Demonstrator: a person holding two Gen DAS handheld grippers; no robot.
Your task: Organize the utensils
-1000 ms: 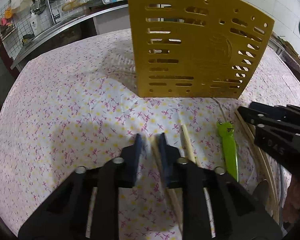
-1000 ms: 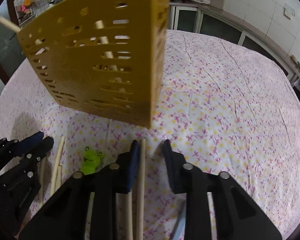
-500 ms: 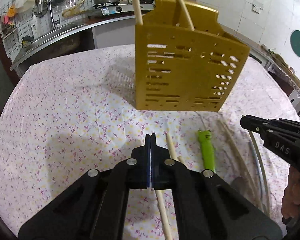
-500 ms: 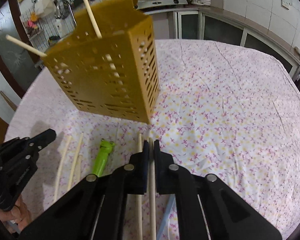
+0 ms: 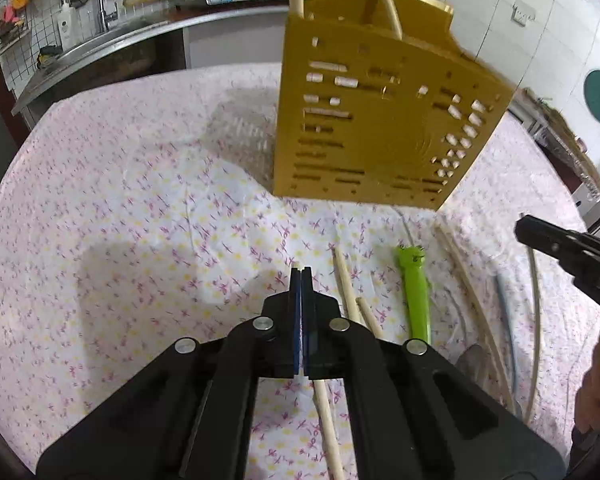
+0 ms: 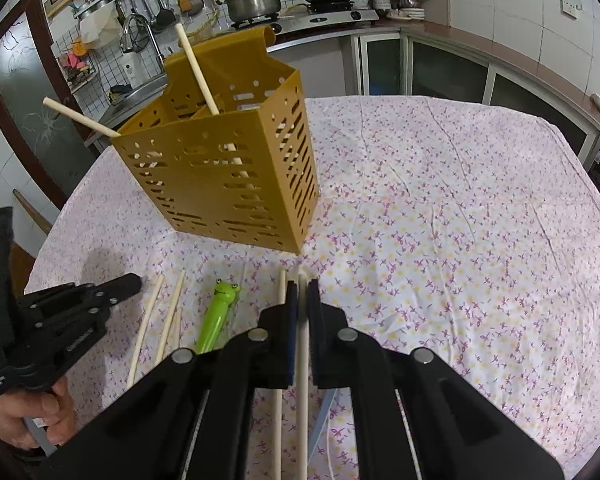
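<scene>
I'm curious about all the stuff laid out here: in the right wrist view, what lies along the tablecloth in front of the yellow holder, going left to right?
Left gripper → two loose chopsticks → green frog utensil → another chopstick → right gripper, fingers closed on a chopstick → bare tablecloth.

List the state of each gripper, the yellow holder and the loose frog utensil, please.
Left gripper: shut on a chopstick, jaws just eased open slightly.
Right gripper: shut on another chopstick.
Yellow holder: standing, two sticks inside.
Green frog utensil: lying on the cloth.
</scene>
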